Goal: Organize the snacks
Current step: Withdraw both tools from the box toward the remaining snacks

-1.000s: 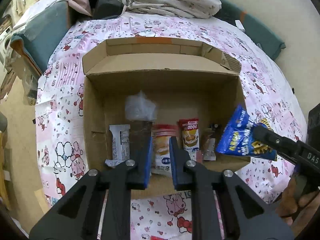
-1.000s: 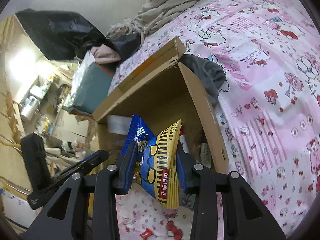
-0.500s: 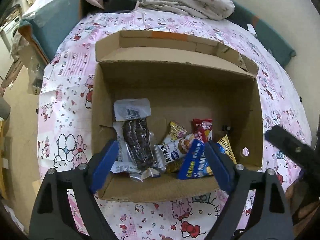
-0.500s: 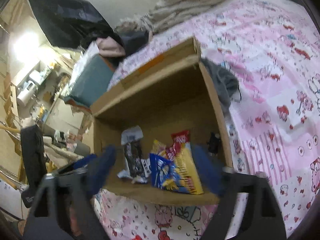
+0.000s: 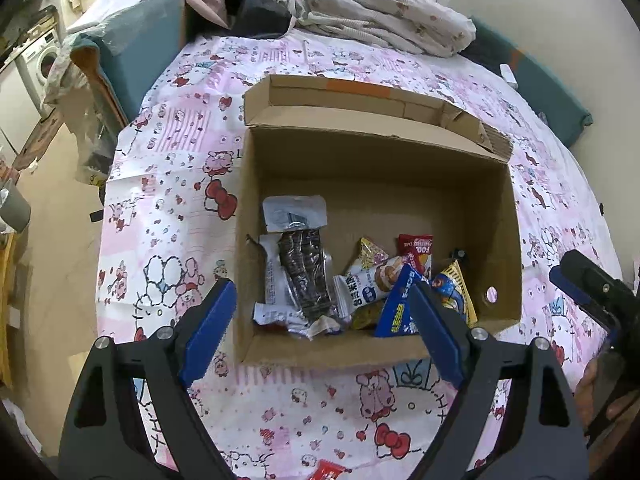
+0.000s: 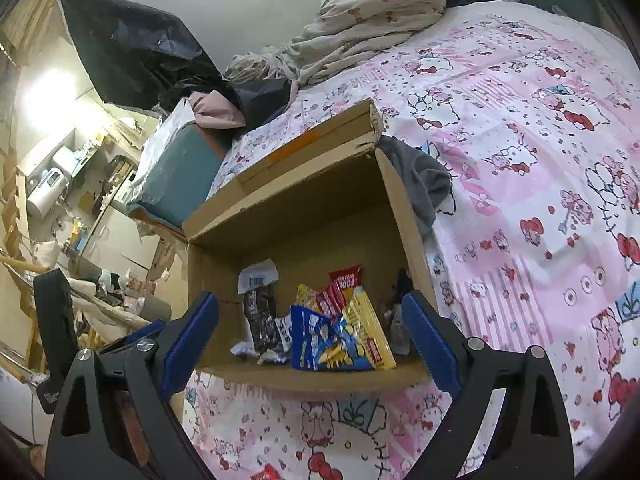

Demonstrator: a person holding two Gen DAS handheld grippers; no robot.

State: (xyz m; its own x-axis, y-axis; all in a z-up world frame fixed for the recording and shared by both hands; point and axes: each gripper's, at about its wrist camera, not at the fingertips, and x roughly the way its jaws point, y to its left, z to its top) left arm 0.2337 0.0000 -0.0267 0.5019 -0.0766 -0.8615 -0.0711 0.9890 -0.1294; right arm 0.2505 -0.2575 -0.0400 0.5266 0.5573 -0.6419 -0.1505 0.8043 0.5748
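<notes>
An open cardboard box (image 5: 496, 216) sits on the pink cartoon bedsheet; it also shows in the right wrist view (image 6: 400, 200). Several snack packs lie along its near side: a dark clear-wrapped pack (image 5: 302, 268), a white cake pack (image 5: 370, 282), a red pack (image 5: 416, 246) and a blue-and-yellow chip bag (image 5: 400, 312), also in the right wrist view (image 6: 340, 340). My left gripper (image 5: 320, 336) is open and empty above the box's near wall. My right gripper (image 6: 310, 340) is open and empty, just in front of the box; it shows at the right edge of the left wrist view (image 5: 592, 292).
A crumpled blanket (image 5: 380, 12) and dark clothes lie at the bed's far end. A teal cushion (image 5: 132, 52) sits at the far left corner. A grey cloth (image 6: 420, 176) lies by the box's right wall. A red wrapper (image 5: 326, 472) lies on the sheet near me.
My left gripper opened, dropped its clear pack into the box and pulled back. My right gripper opened, released the blue-and-yellow chip bag into the box and drew back.
</notes>
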